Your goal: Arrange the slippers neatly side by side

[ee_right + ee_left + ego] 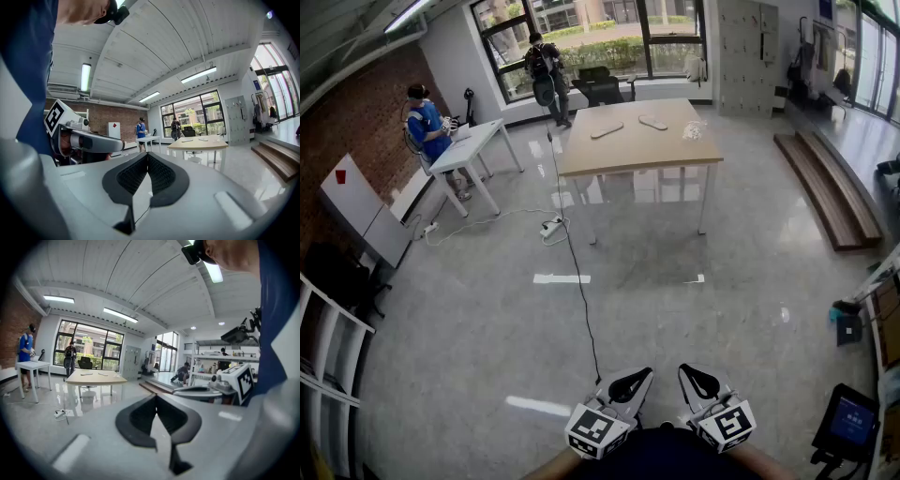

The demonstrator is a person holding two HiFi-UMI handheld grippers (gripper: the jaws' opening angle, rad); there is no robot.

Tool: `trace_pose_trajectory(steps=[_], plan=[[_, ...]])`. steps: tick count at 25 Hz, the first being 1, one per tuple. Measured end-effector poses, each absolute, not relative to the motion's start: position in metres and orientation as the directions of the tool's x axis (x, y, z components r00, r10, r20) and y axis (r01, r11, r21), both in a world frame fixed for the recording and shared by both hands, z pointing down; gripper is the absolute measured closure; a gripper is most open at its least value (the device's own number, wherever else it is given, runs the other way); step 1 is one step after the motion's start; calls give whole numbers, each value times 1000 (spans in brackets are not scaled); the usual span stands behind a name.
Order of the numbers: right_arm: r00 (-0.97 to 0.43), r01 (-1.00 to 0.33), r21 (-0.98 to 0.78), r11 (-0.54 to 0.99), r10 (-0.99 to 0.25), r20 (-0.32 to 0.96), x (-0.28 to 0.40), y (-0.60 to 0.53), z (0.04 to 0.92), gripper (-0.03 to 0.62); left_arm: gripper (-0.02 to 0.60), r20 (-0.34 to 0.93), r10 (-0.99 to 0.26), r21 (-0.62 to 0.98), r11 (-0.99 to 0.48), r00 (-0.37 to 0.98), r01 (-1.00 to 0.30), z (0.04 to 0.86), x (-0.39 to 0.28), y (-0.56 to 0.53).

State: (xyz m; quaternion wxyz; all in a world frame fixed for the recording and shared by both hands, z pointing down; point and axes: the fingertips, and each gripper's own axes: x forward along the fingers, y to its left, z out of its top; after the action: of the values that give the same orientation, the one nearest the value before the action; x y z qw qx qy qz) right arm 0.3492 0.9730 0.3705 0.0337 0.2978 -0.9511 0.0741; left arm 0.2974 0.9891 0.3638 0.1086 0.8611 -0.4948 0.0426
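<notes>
Two flat tan slippers lie apart on a wooden table [581, 159] far across the room: the left slipper [607, 130] angled, the right slipper [653, 122] nearer the window. In the head view my left gripper [630, 382] and right gripper [697, 379] are held close to my body at the bottom edge, both shut and empty. In the left gripper view the left gripper [156, 397] points toward the distant table [96, 377]. The right gripper [147, 155] also faces the table [201, 142] from far off.
A black cable [572, 262] runs across the glossy floor to a power strip [551, 227]. A white desk [473, 145] with a person in blue [425, 127] stands at the left. Another person [546, 70] is by the windows. Wooden steps [825, 187] lie at the right.
</notes>
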Motion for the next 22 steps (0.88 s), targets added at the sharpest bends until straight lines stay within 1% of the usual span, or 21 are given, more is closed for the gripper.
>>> trace_pose_trajectory(steps=[7, 13, 16, 22], plan=[[-791, -611, -95, 786, -601, 118, 318, 928, 373, 583, 578, 157, -822, 169, -523, 547, -835, 361, 266, 944], [-775, -629, -80, 773, -616, 145, 269, 892, 368, 583, 578, 126, -814, 198, -540, 568, -818, 355, 215, 906], [-771, -632, -73, 772, -615, 167, 245, 878, 368, 583, 578, 117, -806, 221, -548, 580, -807, 356, 194, 890], [-776, -616, -45, 786, -597, 201, 198, 859, 372, 583, 578, 97, -820, 247, -529, 564, -812, 365, 146, 868]])
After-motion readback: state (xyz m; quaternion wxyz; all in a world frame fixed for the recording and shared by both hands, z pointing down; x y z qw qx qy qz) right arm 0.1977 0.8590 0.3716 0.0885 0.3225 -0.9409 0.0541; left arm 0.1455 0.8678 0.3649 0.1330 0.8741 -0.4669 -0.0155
